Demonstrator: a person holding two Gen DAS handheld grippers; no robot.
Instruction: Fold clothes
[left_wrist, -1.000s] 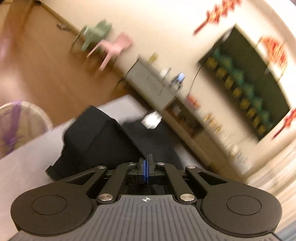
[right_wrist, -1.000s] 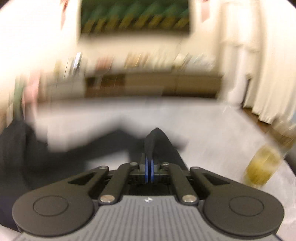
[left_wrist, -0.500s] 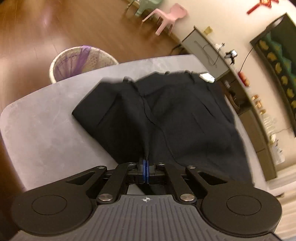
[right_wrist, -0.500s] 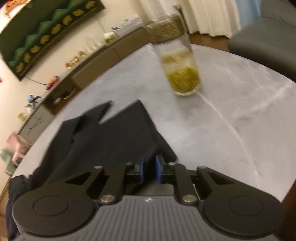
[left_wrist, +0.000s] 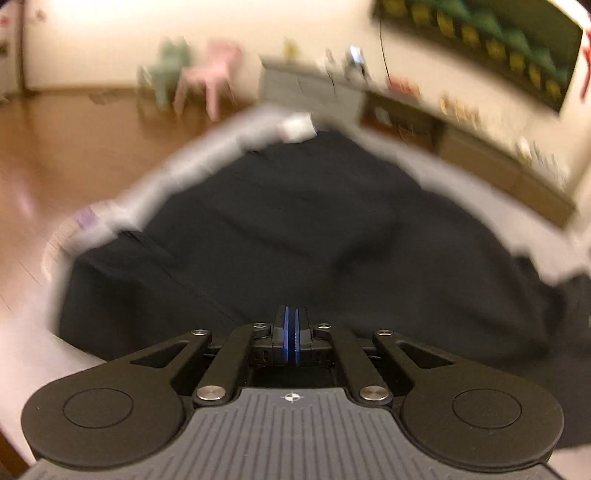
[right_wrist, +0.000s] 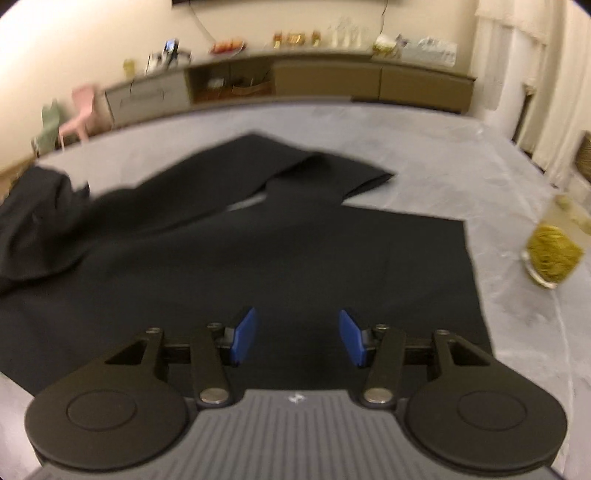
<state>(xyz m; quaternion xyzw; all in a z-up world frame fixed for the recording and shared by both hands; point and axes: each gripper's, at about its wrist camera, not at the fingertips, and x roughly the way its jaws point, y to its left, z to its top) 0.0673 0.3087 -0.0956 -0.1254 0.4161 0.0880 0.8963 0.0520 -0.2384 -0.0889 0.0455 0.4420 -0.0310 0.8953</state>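
A black garment (left_wrist: 295, 221) lies spread over the grey table (left_wrist: 461, 177), with a white label (left_wrist: 295, 127) at its far edge. My left gripper (left_wrist: 291, 314) is shut low over the cloth's near part. A crease runs right up into its blue pads, so it seems pinched on the fabric. In the right wrist view the same garment (right_wrist: 295, 251) lies flat, with a folded piece crossing behind. My right gripper (right_wrist: 297, 325) hovers just above it. Its jaws are opening, and nothing is pressed between the pads.
A glass of yellow-green drink (right_wrist: 552, 251) stands on the table (right_wrist: 369, 133) to the right of the garment. Beyond the table are a long low sideboard (right_wrist: 295, 81), small pink and green chairs (left_wrist: 212, 79) and wooden floor.
The right gripper went from shut on the cloth to wide apart, and the fabric dropped flat onto the table. The left gripper swung down towards the table, still shut.
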